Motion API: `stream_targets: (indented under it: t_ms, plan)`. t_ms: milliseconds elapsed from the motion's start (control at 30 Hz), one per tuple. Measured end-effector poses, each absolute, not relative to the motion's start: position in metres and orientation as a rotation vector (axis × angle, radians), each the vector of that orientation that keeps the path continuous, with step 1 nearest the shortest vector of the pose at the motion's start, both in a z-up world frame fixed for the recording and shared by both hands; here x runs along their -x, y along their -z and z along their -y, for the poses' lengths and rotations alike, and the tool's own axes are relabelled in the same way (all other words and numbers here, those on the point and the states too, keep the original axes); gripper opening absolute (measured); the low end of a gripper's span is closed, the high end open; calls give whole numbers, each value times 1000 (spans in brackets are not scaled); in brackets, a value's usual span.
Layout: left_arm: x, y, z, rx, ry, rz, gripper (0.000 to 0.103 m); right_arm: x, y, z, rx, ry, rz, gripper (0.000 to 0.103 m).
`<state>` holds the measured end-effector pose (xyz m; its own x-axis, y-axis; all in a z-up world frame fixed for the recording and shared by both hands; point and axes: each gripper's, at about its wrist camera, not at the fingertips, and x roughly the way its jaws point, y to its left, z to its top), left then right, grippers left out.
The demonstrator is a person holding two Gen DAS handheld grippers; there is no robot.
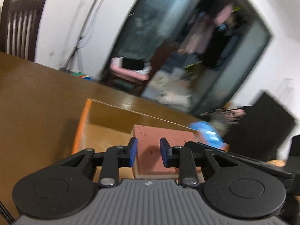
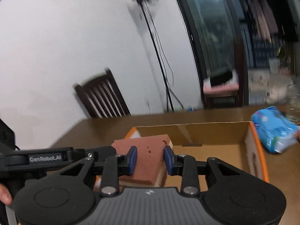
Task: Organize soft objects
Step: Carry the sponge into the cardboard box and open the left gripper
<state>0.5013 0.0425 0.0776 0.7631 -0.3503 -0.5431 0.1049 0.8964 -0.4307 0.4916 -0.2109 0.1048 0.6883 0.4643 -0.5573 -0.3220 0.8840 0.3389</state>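
Observation:
A reddish-brown sponge block (image 1: 161,150) with a pale underside is held between both grippers over an open cardboard box (image 1: 105,118) with orange edges. My left gripper (image 1: 148,152) is shut on the sponge. In the right wrist view my right gripper (image 2: 150,159) is shut on the same sponge (image 2: 148,155), over the box (image 2: 215,133), and the left gripper's body (image 2: 56,157) comes in from the left. A blue soft packet (image 2: 273,129) lies on the table just right of the box; it also shows in the left wrist view (image 1: 208,133).
The box stands on a brown wooden table (image 1: 33,93). A dark wooden chair (image 2: 103,95) stands behind the table against a white wall. A black stand with cables (image 2: 155,46) and a glass door (image 2: 215,46) lie beyond. A black object (image 1: 262,127) sits at the table's right.

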Motion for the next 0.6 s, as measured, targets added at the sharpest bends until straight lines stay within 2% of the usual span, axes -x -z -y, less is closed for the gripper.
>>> stream_targets:
  t_ms: [100,167,200,333,467,600]
  plan:
    - [-561,-58,-41,293,211,-745,27,-554,-84,185,-199,-418,-761,30]
    - [-588,-47,-42,247,189,-795,38,-591,-64,170,-166,-419,-831,30]
    - [-595,-45,-43,227,172,-805,39,-605,-54,167,-188,-424,-877,30]
    - [-595,-49,-51,195,172,-734,44,-626,-31,153,-238,-479,-964,30]
    - [-587,-55,-51,168,154,-731,46,-615,-38,154,-243,-500,-930,30]
    - [-557,-80,-52,148,139,-712,49,-588,-81,178,-214,-487,-870,31]
